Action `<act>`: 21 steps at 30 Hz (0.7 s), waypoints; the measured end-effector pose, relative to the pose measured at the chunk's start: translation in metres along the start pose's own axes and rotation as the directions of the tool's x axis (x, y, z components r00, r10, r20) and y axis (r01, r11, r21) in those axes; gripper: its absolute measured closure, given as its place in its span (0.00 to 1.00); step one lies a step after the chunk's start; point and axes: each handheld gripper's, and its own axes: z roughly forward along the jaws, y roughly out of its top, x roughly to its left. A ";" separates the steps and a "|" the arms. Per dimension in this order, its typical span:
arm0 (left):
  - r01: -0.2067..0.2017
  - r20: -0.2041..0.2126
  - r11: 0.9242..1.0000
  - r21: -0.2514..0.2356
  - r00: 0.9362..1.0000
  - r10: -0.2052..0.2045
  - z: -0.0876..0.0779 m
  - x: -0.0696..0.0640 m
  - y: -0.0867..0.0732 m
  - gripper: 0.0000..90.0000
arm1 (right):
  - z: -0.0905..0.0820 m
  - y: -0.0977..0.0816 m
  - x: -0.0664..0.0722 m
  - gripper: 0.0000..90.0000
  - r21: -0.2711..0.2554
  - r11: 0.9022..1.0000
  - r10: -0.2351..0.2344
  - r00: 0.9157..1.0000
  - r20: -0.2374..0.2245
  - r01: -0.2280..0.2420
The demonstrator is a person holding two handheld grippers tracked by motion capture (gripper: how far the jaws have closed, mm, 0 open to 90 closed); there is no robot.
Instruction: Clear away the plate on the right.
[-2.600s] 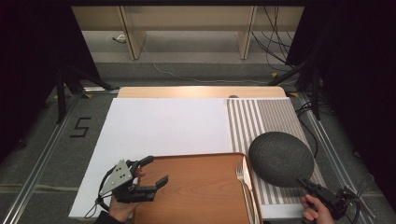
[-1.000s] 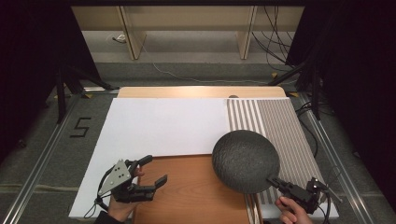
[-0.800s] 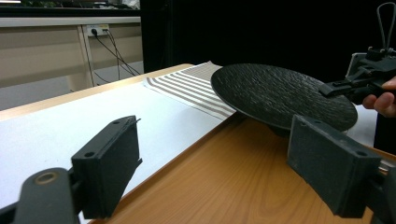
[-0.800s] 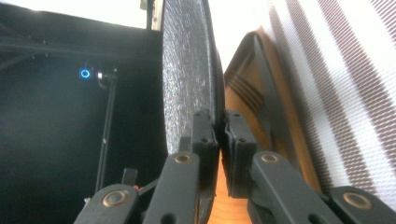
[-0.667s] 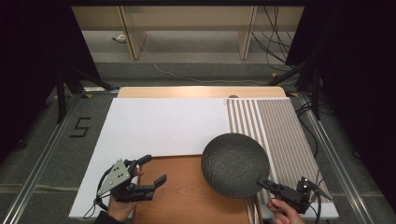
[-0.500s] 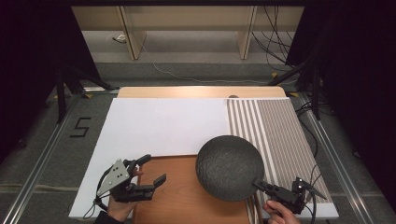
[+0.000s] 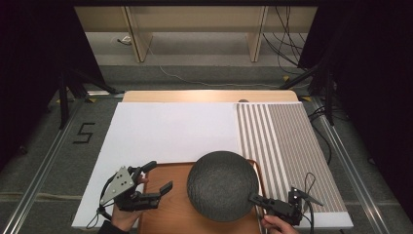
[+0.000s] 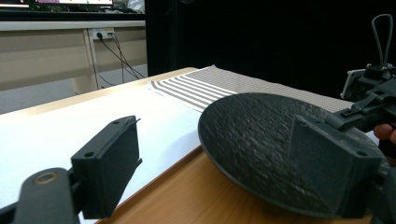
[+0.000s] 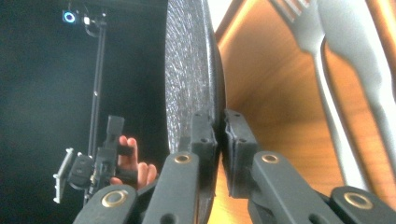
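The right gripper (image 7: 253, 199) was clamped on the rim of the dark plate (image 7: 222, 185), holding it above the wooden tray (image 7: 165, 214) and hiding most of the tray's right side. Under it lay a fork (image 9: 322, 70), its handle cut off. The left gripper (image 7: 158, 178) hung open over the tray, empty.
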 end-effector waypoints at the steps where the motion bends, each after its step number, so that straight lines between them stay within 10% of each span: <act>1: 0.000 0.001 1.000 0.001 1.000 0.000 0.000 0.000 0.000 0.18 | 0.002 -0.001 0.000 0.94 0.008 1.000 -0.002 1.000 0.000 0.002; 21: -0.001 0.004 1.000 0.001 1.000 0.001 0.000 0.000 0.000 0.18 | 0.023 -0.015 -0.002 0.92 0.114 0.993 -0.036 0.998 0.047 0.031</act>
